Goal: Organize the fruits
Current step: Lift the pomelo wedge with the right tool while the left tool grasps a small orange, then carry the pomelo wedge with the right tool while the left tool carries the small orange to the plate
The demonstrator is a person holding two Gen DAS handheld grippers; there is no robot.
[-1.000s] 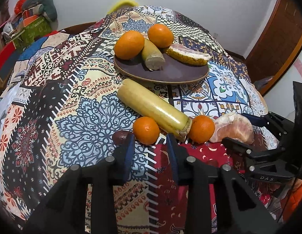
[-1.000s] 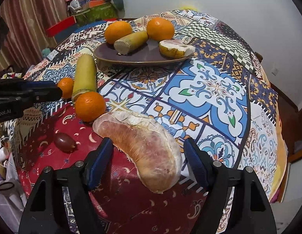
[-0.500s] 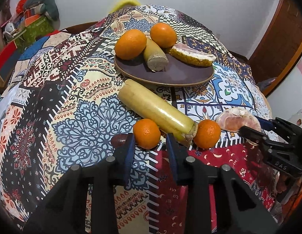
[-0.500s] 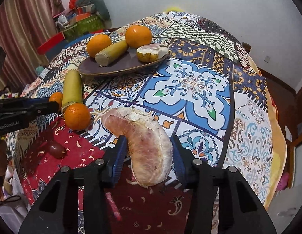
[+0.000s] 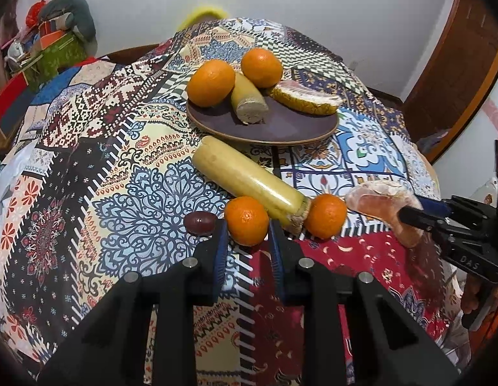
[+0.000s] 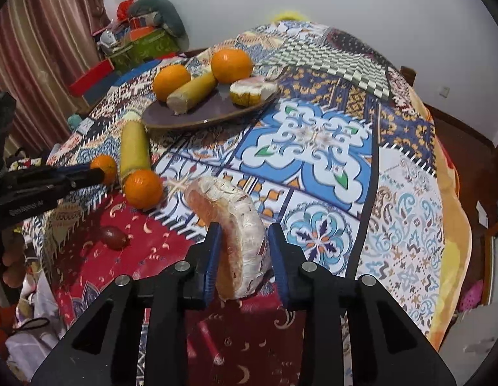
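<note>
— Pomelo news first: the peeled pink pomelo wedge (image 6: 236,225), which a second ago lay on the patterned patchwork tablecloth (image 6: 313,148) between wide jaws, now sits clamped in the right gripper (image 6: 244,241) and looks lifted clear.

— And the left gripper (image 5: 247,234)?

— Partly parted, gripping nothing, its tips either side of a small orange tangerine (image 5: 245,220) that rests on the cloth as before.

— So what follows?

— Probably a carry to the dark brown oval plate (image 6: 197,117), where two oranges already sit; soft flesh may bruise.
</note>
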